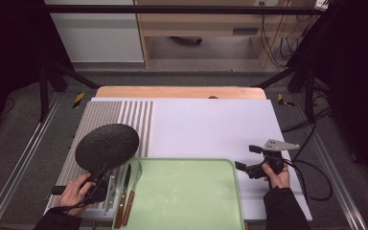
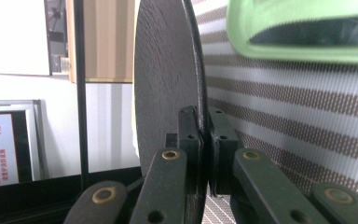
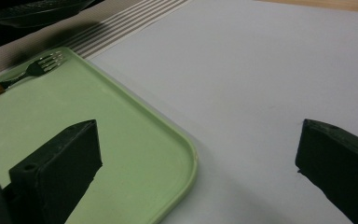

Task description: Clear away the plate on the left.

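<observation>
Left gripper (image 1: 97, 178) clamps the rim of a black round plate (image 1: 107, 145) — the plate is raised just left of the green tray (image 1: 191, 201), over the striped mat (image 1: 133, 115). A knife (image 1: 124, 194) and fork (image 1: 133, 188) lie along the tray's left edge. Right gripper (image 1: 244, 158) sits just right of the tray — jaws wide, nothing between them.

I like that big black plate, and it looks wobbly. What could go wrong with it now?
The left tool pinches the black plate only at its rim, so the plate could tip or slip out, perhaps.

It hangs right beside the knife and fork on the green tray. Lowered carelessly, it might land on them or knock the tray's edge.

The right tool, open, waits apart at the tray's other side, so nothing steadies the plate.
</observation>
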Demonstrator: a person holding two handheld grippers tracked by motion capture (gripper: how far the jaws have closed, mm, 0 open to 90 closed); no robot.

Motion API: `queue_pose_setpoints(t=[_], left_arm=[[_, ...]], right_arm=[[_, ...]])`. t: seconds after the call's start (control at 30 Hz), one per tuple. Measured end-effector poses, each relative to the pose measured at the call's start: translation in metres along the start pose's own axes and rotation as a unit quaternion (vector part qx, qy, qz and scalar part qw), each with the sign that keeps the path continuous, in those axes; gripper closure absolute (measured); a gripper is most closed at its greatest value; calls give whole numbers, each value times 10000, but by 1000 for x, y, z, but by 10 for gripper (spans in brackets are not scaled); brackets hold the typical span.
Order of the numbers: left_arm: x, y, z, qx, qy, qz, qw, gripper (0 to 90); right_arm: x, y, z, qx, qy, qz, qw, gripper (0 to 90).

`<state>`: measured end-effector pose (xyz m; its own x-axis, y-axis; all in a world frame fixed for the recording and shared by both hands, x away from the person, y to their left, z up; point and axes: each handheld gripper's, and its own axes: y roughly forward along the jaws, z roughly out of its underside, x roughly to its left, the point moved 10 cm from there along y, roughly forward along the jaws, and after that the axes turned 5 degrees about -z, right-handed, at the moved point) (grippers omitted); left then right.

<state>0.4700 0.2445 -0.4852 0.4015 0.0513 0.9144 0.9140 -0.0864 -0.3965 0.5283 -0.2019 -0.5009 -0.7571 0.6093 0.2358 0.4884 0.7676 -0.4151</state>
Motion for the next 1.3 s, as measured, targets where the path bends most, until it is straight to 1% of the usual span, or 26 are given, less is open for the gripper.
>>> queue_pose_setpoints(t=[0.2, 0.27, 0.33, 0.4, 0.43, 0.57, 0.6, 0.67, 0.87, 0.9, 0.93, 1.0, 1.03, 1.07, 1.13, 1.23, 1.3], left_arm=[[5, -7, -12, -70, -13, -20, 10000, 858], [6, -10, -17, -108, 15, -28, 9999, 859], [7, -11, -22, -199, 6, -36, 9998, 858], [7, -13, -27, -239, 8, -25, 9997, 858], [7, -14, -29, -228, 53, -13, 9997, 858], [7, -15, -39, -316, 65, 18, 9995, 858], [7, -15, -42, -354, 28, 22, 9994, 857], [7, -16, -46, -355, 56, 27, 9994, 857], [7, -19, -62, -517, 34, 52, 9986, 858], [8, -20, -65, -526, 78, 49, 9986, 857], [7, -21, -68, -569, 59, 53, 9983, 857], [7, -23, -72, -571, 105, 73, 9983, 857], [7, -23, -75, -620, 73, 77, 9980, 857], [7, -24, -77, -623, 97, 86, 9980, 858], [5, -25, -82, -697, 68, 104, 9975, 857], [3, -27, -87, -729, 179, 146, 9971, 857], [1, -27, -91, -771, 161, 170, 9967, 857]], right_arm=[[0, 0, 0, -3, 8, 5, 10000, 3], [0, 0, 0, -4, 7, 7, 10000, 3], [0, 0, 0, -9, 8, 8, 10000, 3], [0, 0, 0, -7, 10, 12, 10000, 3], [0, 0, 0, -7, 10, 9, 10000, 3], [0, 0, 0, -6, 9, 10, 10000, 2], [0, 0, 0, -7, 11, 11, 10000, 3], [0, -1, 0, -8, 12, 11, 10000, 2], [0, -1, 0, -5, 11, 8, 10000, 3], [0, -1, 0, -6, 11, 7, 10000, 3], [0, -1, 0, -6, 12, 8, 10000, 2], [0, -1, 0, -5, 10, 9, 10000, 3], [0, -1, 0, 0, 13, 13, 10000, 3], [0, -1, 0, 1, 12, 11, 10000, 3], [0, -1, 0, 3, 16, 9, 10000, 3], [0, -1, 0, -1, 15, 11, 10000, 3], [0, -1, 0, 3, 13, 16, 10000, 3]])
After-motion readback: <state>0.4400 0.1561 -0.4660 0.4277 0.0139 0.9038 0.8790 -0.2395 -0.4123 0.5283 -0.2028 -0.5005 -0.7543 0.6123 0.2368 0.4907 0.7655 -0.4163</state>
